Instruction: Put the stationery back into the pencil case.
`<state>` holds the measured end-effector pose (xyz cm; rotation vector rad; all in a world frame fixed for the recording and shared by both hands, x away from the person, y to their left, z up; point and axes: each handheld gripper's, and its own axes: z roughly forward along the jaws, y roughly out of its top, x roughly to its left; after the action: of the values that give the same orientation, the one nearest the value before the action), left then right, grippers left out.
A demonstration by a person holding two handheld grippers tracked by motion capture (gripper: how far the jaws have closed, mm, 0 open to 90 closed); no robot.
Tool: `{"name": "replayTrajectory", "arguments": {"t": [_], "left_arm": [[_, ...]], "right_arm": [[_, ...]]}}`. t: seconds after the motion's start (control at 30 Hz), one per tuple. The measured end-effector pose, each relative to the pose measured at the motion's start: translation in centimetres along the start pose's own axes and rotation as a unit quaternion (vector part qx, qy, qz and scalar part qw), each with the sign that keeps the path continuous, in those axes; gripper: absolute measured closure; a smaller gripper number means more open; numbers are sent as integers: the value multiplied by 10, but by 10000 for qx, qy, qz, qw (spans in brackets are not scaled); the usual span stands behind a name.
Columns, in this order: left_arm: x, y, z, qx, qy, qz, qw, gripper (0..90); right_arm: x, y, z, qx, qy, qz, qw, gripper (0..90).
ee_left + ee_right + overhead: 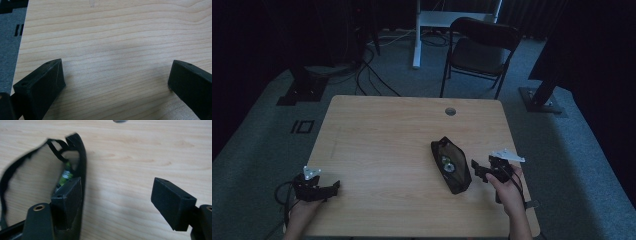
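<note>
Left gripper (331,189) resting at lower left of high view over bare wooden table (387,130), jaws gaping wide, gripping nothing. Black pouch (451,165) lying unzipped at centre right, small green item inside. Right gripper (478,171) sitting just right of pouch, jaws standing wide; in right gripper view, one jaw overlapping pouch edge, nothing clamped.

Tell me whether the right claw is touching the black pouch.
Cannot tell. In the right gripper view one finger of the open right claw overlaps the black pouch rim; the high view shows them close, contact unclear.
</note>
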<state>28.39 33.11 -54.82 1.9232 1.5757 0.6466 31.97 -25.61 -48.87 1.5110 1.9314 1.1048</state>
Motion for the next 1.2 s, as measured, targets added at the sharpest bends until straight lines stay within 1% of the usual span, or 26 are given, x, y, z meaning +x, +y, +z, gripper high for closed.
{"name": "replayTrajectory", "arguments": {"t": [0.17,0.4,0.53,0.57,0.6,0.67,0.73,0.87,0.93,1.07,1.17,1.2], "left_arm": [[0,0,0,0,-1,-1,10000,8],[0,0,0,-1,0,-2,10000,8],[0,0,0,-1,0,-2,10000,8],[0,0,0,-1,0,-2,10000,8],[0,0,0,-1,1,-2,10000,8],[0,0,0,-2,0,-2,10000,8],[0,0,0,-1,-1,-2,10000,8],[0,0,0,-1,0,-3,10000,8],[0,0,0,-1,0,-1,10000,8],[0,0,0,-2,-2,-3,10000,8],[0,0,0,-2,-1,-4,10000,8],[0,0,0,0,0,-1,10000,8]], "right_arm": [[-10,-12,3,57,-116,98,9999,227],[-21,-27,5,141,-271,137,9994,216],[-27,-35,7,200,-293,129,9993,205],[-28,-36,7,184,-303,182,9992,202],[-29,-37,7,171,-308,186,9992,201],[-29,-40,9,221,-371,50,9991,176],[-30,-43,11,271,-434,6,9987,174],[-31,-48,13,331,-459,12,9984,170],[-32,-52,14,382,-495,21,9980,131],[-33,-57,14,391,-565,82,9976,134],[-33,-60,13,436,-670,18,9968,132],[-33,-60,13,467,-698,31,9965,132]]}}
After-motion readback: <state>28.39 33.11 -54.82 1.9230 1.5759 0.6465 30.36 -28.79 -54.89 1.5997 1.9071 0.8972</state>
